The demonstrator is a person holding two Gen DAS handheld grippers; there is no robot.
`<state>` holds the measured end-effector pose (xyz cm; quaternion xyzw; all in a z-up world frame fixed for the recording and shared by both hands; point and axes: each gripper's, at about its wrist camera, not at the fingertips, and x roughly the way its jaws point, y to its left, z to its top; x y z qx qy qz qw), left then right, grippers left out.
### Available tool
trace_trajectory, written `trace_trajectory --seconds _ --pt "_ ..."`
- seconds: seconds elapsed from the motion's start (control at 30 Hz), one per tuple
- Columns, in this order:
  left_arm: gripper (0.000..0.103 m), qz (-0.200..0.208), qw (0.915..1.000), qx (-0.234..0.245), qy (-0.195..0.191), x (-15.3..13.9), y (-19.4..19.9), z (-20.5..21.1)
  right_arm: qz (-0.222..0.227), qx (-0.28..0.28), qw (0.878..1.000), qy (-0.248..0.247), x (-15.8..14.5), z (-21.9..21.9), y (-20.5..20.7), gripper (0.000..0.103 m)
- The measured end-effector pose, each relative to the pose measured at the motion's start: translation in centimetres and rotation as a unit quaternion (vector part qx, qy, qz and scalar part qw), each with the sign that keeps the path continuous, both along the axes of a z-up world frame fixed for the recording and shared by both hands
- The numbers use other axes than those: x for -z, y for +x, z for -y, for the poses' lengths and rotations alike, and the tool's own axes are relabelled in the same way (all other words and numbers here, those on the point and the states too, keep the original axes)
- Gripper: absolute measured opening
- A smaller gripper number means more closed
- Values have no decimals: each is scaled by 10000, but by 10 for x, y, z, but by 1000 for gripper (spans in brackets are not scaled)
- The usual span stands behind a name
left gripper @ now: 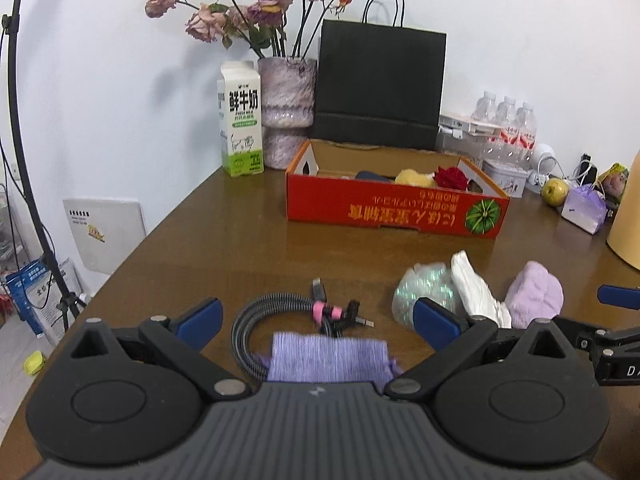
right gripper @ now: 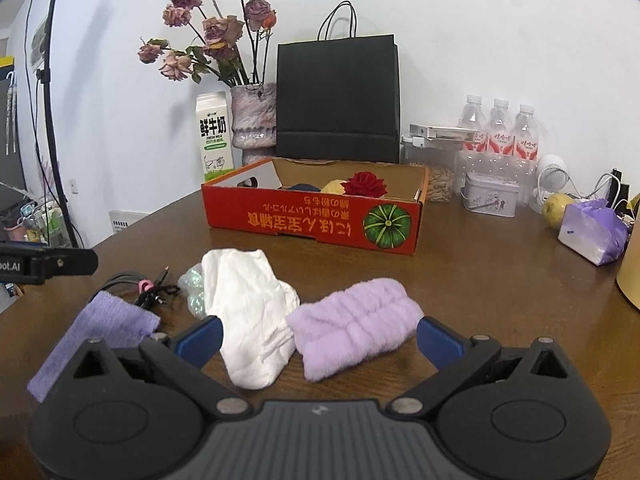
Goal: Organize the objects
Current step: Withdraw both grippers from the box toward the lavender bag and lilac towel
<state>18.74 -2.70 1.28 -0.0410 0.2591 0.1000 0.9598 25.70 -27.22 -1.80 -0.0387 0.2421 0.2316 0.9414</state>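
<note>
Brown wood makes up the one table (right gripper: 480, 280), which carries everything. Far back stands one black paper bag (right gripper: 338, 100) with cord handles, and before it one red cardboard box (right gripper: 312, 220), open on top, printed with a green pumpkin and yellow characters that read upside down; inside lie one red rose (right gripper: 365, 185), something yellow and something dark blue. Left of the bag are one mottled vase (right gripper: 254, 120) of dried roses and one milk carton (right gripper: 214, 140) marked "FRESH MILK". At far right stand three water bottles (right gripper: 498, 128) with red labels, beside one tin (right gripper: 492, 196).

Near the tools lie the loose things: one white cloth (right gripper: 248, 312), one fluffy lilac headband (right gripper: 356, 324) touching its right side, one purple knitted pouch (right gripper: 108, 320) at left, one iridescent ball (left gripper: 428, 292) behind the cloth, and one coiled black cable (left gripper: 280, 316) with pink ties.

The left tool (left gripper: 316, 320) gapes wide above the pouch and cable, holding nothing. The right tool (right gripper: 320, 336) is equally wide, with cloth and headband between its blue fingers (right gripper: 200, 338), ungripped.
</note>
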Motion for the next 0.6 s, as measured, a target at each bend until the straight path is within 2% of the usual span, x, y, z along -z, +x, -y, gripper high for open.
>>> trace_trajectory --seconds 0.33,0.47,0.6 --pt "103 -471 9988 102 -51 31 -7 15 -51 -22 10000 -65 15 8 -8 103" --pt "103 -912 9958 10 8 49 -2 17 -85 3 9999 -111 23 9 -9 103" --pt "103 -1055 9944 -21 -71 62 -1 14 -119 -14 9998 -145 28 8 -9 103"
